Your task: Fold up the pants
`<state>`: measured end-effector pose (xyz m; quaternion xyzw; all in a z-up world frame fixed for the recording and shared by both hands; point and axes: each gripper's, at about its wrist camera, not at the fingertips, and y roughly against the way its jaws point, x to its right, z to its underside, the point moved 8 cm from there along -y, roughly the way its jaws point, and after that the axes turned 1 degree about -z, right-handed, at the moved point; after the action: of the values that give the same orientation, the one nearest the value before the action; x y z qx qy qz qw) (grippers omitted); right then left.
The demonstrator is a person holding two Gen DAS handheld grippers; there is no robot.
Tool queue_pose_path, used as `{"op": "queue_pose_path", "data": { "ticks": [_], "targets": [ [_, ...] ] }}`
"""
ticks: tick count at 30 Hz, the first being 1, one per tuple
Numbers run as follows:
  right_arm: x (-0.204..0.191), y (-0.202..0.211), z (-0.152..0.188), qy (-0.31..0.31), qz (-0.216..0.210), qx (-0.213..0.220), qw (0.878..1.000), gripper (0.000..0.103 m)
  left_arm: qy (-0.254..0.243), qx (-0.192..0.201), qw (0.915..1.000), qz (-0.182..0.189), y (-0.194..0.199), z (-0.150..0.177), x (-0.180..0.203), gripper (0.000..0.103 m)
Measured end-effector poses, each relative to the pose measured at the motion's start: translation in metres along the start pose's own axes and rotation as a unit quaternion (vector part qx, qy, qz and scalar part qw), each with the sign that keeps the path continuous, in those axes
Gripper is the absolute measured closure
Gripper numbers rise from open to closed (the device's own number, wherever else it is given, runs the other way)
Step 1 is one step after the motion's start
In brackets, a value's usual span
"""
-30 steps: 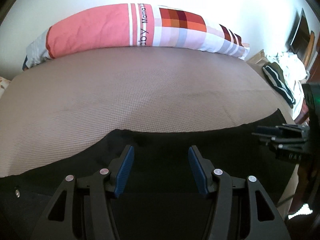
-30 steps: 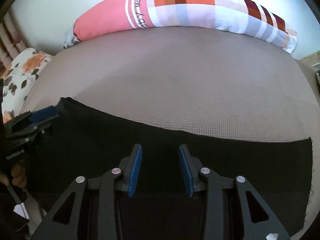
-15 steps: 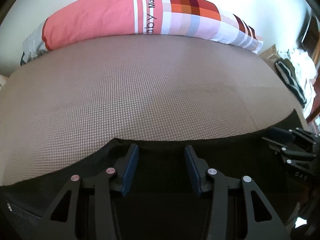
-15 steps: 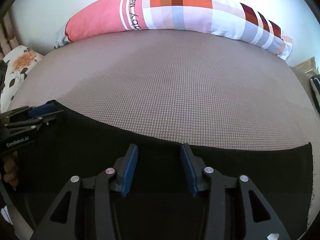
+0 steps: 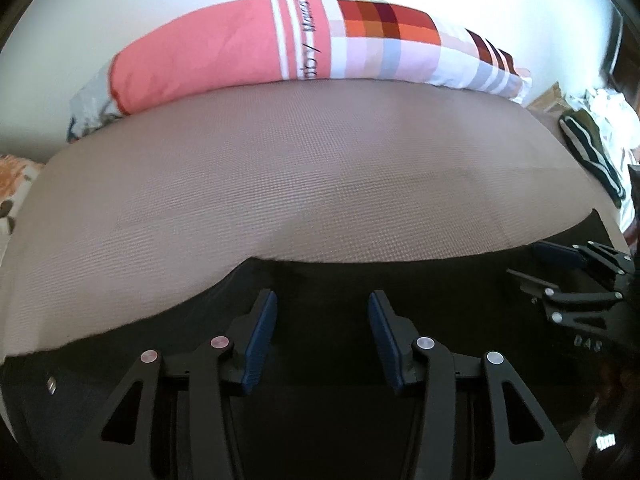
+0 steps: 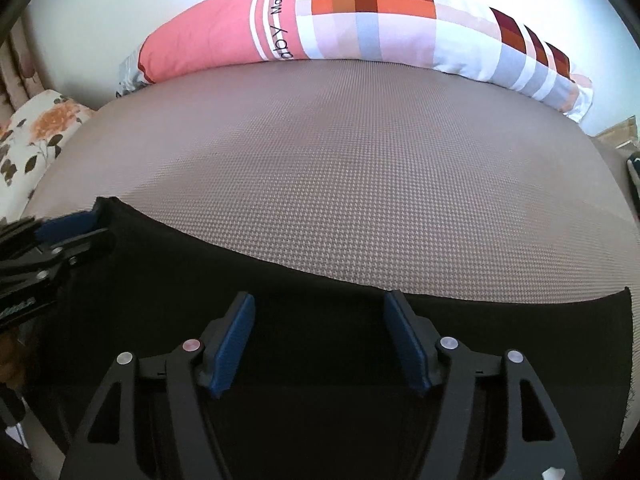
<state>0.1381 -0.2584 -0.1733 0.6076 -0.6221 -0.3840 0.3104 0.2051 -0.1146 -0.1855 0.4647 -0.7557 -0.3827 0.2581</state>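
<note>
One pair of black pants lies flat along the near edge of a bed, its far edge running across both views; a small metal button shows at the left end in the left wrist view.

Two grippers. Left gripper hangs over the pants, blue pads parted, nothing between them but the cloth beneath; no pinch seen. Right gripper also over the pants; its jaws have just been opening and stand wide apart, with no fold caught between the pads.

One long pillow against the wall at the far side of the bed: coral section, white stripes, red-orange check patches. Writing on it reads "Mama" and part of a word ending "aby".

One floral cushion off the bed's left side. One heap of clothes off the right side, with a dark, white-striped piece on it.

Markings: "045" or similar on the right gripper's body as seen from the left camera; lettering on the left gripper's side too blurred to read.
</note>
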Motion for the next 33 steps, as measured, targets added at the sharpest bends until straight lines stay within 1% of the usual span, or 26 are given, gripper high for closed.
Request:
{"op": "queue_pose_path", "data": {
  "ticks": [2, 6, 9, 12, 15, 19, 21, 22, 24, 25, 29, 33],
  "targets": [
    [0.002, 0.004, -0.001, -0.011, -0.007, 0.006, 1.0, 0.039, 0.012, 0.003, 0.9999, -0.004, 0.009, 0.006, -0.006, 0.051],
    [0.009, 0.023, -0.003, -0.031, -0.01, 0.028, 0.999, 0.039, 0.036, 0.008, 0.9988, -0.033, 0.026, 0.025, -0.024, 0.05],
    [0.015, 0.037, -0.001, -0.036, -0.016, 0.035, 0.999, 0.039, 0.06, 0.002, 0.9969, -0.051, 0.036, 0.044, -0.041, 0.05],
    [0.02, 0.05, 0.005, -0.045, -0.034, 0.037, 0.998, 0.039, 0.08, -0.005, 0.9945, -0.067, 0.049, 0.063, -0.059, 0.05],
    [0.023, 0.059, 0.015, -0.048, -0.053, 0.029, 0.997, 0.039, 0.089, -0.008, 0.9925, -0.083, 0.058, 0.078, -0.072, 0.05],
    [0.036, 0.071, 0.027, -0.076, -0.085, 0.017, 0.993, 0.039, 0.103, -0.02, 0.9902, -0.093, 0.055, 0.097, -0.087, 0.05],
    [0.051, 0.077, 0.033, -0.091, -0.093, 0.004, 0.991, 0.039, 0.099, -0.013, 0.9906, -0.094, 0.056, 0.101, -0.086, 0.05],
    [0.062, 0.081, 0.037, -0.098, -0.096, -0.008, 0.991, 0.039, 0.096, -0.015, 0.9904, -0.099, 0.057, 0.101, -0.084, 0.05],
    [0.08, 0.087, 0.043, -0.111, -0.099, -0.016, 0.989, 0.039, 0.091, -0.016, 0.9902, -0.105, 0.058, 0.102, -0.081, 0.049],
    [0.091, 0.092, 0.046, -0.118, -0.095, -0.015, 0.988, 0.039, 0.091, -0.017, 0.9903, -0.103, 0.058, 0.102, -0.079, 0.049],
    [0.142, 0.109, 0.059, -0.141, -0.076, -0.014, 0.987, 0.039, 0.105, -0.023, 0.9912, -0.078, 0.061, 0.1, -0.069, 0.049],
    [0.198, 0.12, 0.074, -0.197, -0.065, -0.017, 0.978, 0.039, 0.111, -0.027, 0.9926, -0.041, 0.063, 0.095, -0.048, 0.049]
  ]
}}
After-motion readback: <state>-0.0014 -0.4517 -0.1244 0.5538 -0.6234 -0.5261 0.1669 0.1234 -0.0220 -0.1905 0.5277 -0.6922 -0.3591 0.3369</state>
